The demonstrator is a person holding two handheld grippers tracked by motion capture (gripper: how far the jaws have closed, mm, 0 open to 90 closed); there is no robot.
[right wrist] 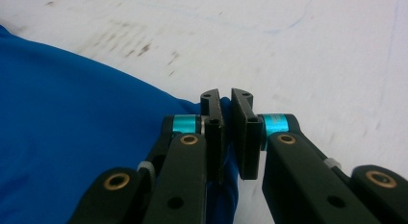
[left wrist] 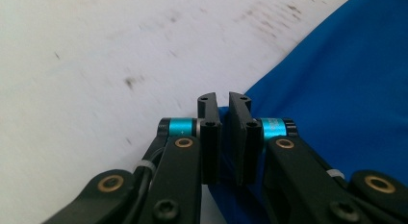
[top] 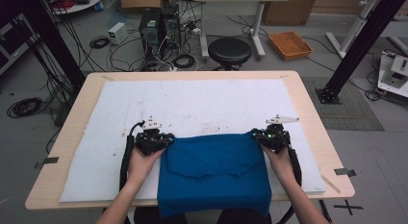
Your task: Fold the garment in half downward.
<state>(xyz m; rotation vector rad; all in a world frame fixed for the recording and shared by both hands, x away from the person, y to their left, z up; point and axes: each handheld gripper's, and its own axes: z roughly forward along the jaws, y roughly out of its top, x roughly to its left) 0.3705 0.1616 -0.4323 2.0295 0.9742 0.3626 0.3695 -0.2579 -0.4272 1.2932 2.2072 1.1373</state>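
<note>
between my left gripper (left wrist: 221, 137) pads and my right gripper (right wrist: 227, 137) pads sits a far corner each of the soft, limp blue cloth (top: 214, 173), pinched tight.

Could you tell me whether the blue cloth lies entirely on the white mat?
No, the blue cloth hangs over the near edge of the white mat and of the table in the high view.

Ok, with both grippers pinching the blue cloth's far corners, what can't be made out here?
- High view: the blue cloth hangs over the table's near edge; its lower part is cut off by the frame.
- Left gripper and right gripper views: the pinched corners sit hidden between the jaws.
</note>
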